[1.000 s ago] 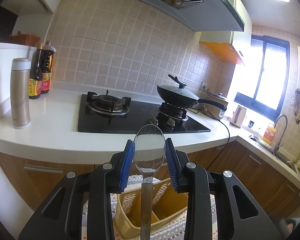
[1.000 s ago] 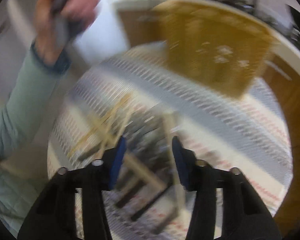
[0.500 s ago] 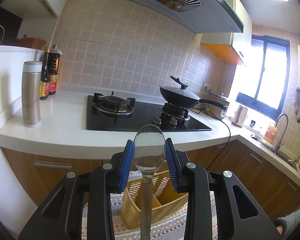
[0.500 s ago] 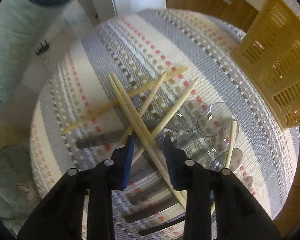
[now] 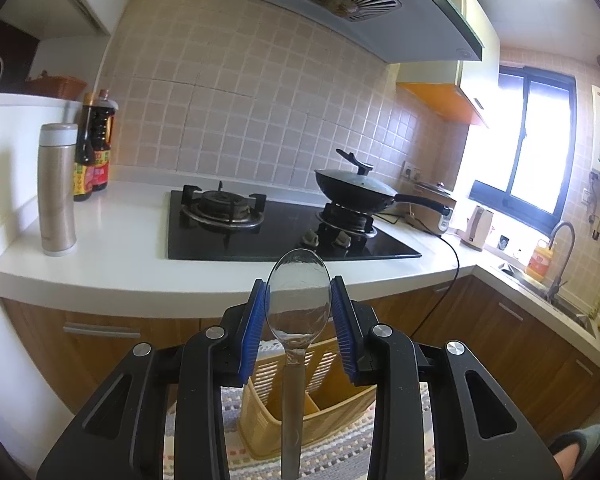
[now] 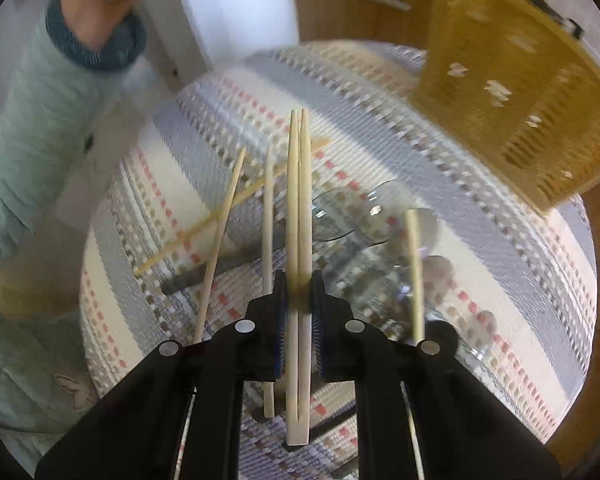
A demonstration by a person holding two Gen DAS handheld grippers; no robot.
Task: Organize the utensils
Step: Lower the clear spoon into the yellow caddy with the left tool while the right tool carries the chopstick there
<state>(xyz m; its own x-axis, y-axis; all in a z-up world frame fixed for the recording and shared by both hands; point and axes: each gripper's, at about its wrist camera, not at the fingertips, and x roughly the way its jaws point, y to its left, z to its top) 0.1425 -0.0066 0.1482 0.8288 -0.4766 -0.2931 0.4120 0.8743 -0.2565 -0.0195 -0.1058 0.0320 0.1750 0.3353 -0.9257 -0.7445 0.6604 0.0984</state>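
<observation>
My left gripper (image 5: 299, 300) is shut on a clear plastic spoon (image 5: 299, 294), bowl up, held high above the yellow slotted utensil basket (image 5: 300, 412). My right gripper (image 6: 299, 292) is shut on a pair of wooden chopsticks (image 6: 299, 200) that point forward over the striped mat (image 6: 480, 280). Several loose chopsticks (image 6: 220, 236) and clear spoons (image 6: 364, 220) lie on the mat below. The yellow basket (image 6: 512, 92) stands at the upper right of the right wrist view.
A white counter (image 5: 112, 256) carries a black gas hob (image 5: 268, 224), a lidded pan (image 5: 352, 190), a steel flask (image 5: 56, 188) and sauce bottles (image 5: 94, 148). A sink (image 5: 560, 288) is at right. The person's sleeved left arm (image 6: 40, 120) is left of the mat.
My right gripper has closed on two chopsticks and lifted them off the pile. My left gripper has kept the spoon and drifted slightly, with the counter scene shifting right.
</observation>
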